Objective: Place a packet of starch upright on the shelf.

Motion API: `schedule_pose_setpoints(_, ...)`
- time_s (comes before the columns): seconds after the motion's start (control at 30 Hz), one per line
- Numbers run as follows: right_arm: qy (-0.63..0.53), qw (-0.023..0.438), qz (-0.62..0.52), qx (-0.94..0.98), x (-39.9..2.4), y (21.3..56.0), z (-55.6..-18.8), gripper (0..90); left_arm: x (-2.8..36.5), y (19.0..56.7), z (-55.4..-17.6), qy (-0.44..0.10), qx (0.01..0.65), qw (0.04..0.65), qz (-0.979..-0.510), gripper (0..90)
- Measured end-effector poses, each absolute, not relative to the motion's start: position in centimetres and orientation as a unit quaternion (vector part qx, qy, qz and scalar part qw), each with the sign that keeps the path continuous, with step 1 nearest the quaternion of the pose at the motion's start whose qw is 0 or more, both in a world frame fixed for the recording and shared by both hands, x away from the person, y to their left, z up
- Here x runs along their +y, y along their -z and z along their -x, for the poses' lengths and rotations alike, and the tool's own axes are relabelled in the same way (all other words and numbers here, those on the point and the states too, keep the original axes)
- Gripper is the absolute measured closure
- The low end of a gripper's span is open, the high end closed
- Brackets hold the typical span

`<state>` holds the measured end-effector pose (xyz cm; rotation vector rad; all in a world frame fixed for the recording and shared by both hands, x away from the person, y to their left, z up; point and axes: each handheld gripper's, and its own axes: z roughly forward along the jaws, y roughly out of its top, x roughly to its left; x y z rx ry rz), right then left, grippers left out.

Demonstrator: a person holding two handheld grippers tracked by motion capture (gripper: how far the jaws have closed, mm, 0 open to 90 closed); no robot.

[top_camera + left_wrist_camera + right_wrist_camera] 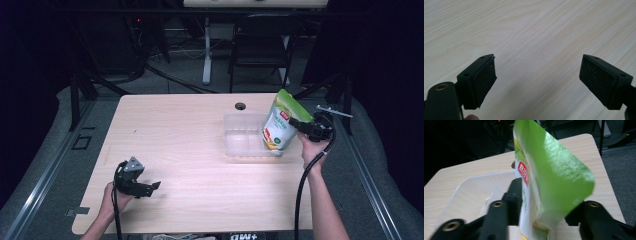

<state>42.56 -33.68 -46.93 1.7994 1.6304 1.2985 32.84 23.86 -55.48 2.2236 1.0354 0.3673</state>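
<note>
Left gripper [148, 188]: seen at lower left of the high view, low over the desk [200, 150]; fingers [484, 77] spread wide, nothing between them.
Right gripper [300, 123]: at right of centre; fingers [515, 195] set either side of the pouch, whether the pads press on it cannot be told.
Pouch [281, 125]: green and white, tilted, lower end inside the clear tray [240, 145].
Chair [260, 42]: seen at upper centre, beyond the desk.

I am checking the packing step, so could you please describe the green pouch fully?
The green pouch is a glossy stand-up bag, green at the top and back, white on the front with a red logo. It stands tilted at the right end of the clear plastic tray, between the jaws of the right gripper.
</note>
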Motion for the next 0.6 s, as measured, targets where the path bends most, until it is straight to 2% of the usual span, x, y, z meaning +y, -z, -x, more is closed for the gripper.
schedule_pose_setpoints(0.13,-0.453,0.171,-0.621,0.616,-33.8,46.4,-41.8,33.5,23.9,55.4,-32.8,-0.141,0.393,0.325,-0.848,13.4)
schedule_pose_setpoints(0.27,-0.450,0.159,-0.605,0.638,-33.7,45.9,-41.0,25.3,23.8,55.4,-32.8,-0.140,0.393,0.325,-0.849,13.4)
schedule_pose_setpoints(0.33,-0.442,0.162,-0.599,0.648,-33.6,45.5,-40.4,17.0,23.7,55.4,-32.7,-0.139,0.394,0.325,-0.848,13.4)
schedule_pose_setpoints(0.6,-0.435,0.166,-0.562,0.684,-33.4,43.7,-37.0,9.6,23.7,55.3,-32.7,-0.140,0.390,0.324,-0.850,13.4)
